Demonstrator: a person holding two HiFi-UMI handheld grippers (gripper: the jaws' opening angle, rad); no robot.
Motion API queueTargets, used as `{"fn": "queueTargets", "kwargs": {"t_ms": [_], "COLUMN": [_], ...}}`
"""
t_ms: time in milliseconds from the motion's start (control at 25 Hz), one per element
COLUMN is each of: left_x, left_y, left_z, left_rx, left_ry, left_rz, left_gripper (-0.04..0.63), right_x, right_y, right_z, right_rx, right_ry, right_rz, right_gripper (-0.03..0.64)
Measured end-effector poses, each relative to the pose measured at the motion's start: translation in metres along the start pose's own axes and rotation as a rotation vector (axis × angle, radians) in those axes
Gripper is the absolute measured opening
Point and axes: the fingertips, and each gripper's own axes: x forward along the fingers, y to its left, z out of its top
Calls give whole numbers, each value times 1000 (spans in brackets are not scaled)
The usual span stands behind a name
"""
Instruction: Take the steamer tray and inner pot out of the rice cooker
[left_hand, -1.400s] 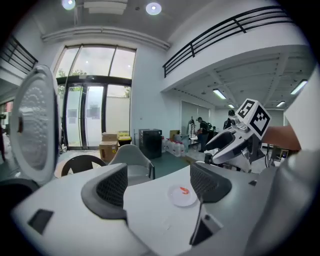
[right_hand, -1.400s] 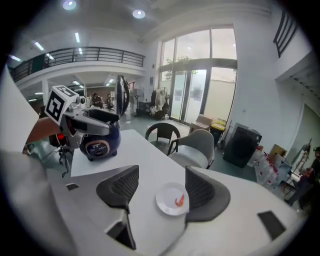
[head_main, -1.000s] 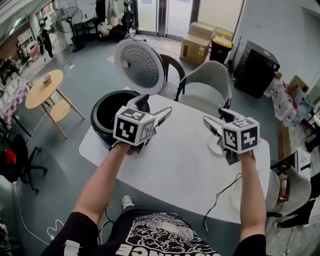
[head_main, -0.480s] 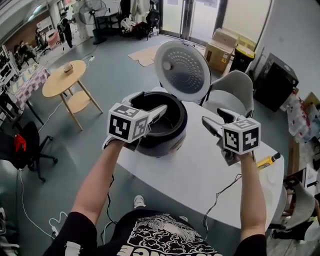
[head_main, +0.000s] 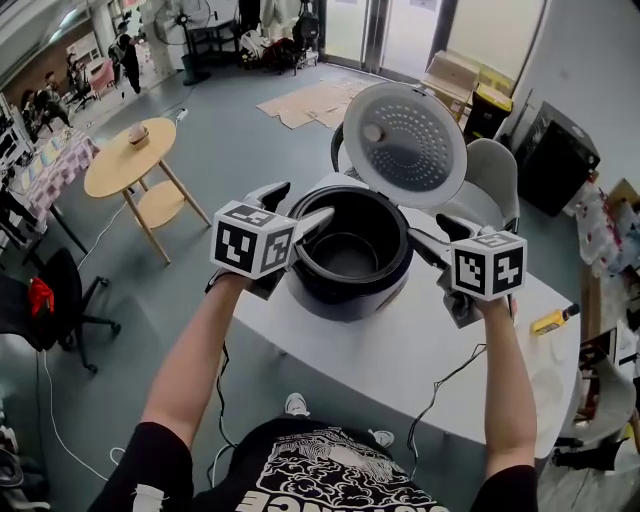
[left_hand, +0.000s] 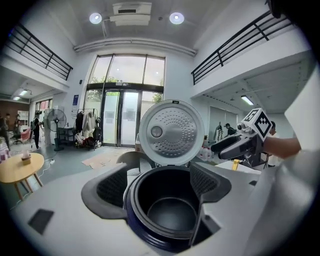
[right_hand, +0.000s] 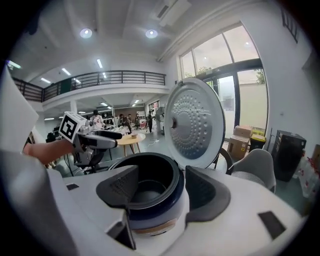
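— Swinging both hands across, the person now has the round, glossy dark rice cooker (head_main: 345, 295) squarely between the two tools. A second ago it sat off to the left, next to the left hand only.

— Right, and it sits on the flat white table (head_main: 400, 350), with its round, silvery, dimpled lid (head_main: 405, 145) standing open at the back, same as before.

— How are the grippers?

— The left gripper (head_main: 302, 200) is spread wide with nothing pinched. One finger reaches over the near-left rim, and its own view frames the cooker's mouth between the jaws. I can't tell if it touches. The right gripper (head_main: 428, 230) is released too, jaws wide and empty, just beside the cooker's right wall.

— And the things to take out?

— The black metal inner pot (head_main: 350, 250) is seated in the cooker, bare down to its base. As for the steamer tray, I can't make one out over the pot in any view.

— So where does that leave the task?

— I'd judge the approach is done, with the hands lined up on either side for the rim. Nothing is lifted yet, and the pot looks like the next grab.
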Motion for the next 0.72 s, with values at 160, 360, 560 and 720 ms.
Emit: {"fn": "queueTargets", "kwargs": {"t_ms": [160, 360, 560, 720], "left_x": [0, 4, 16, 20], "left_y": [21, 46, 48, 56], "left_z": [-8, -10, -23, -33], "left_rx": [-50, -188, -350, -414], "left_ry": [7, 34, 131, 183], "left_rz": [-51, -142, -274, -334], "left_gripper": [396, 396, 394, 394], "right_x": [17, 34, 42, 51], "right_y": [11, 20, 13, 15], "right_z": [-5, -15, -29, -37], "right_rx": [82, 193, 336, 404], "right_ry": [12, 52, 64, 77], "right_rz": [12, 28, 28, 26], "right_gripper": [307, 307, 307, 307]}}
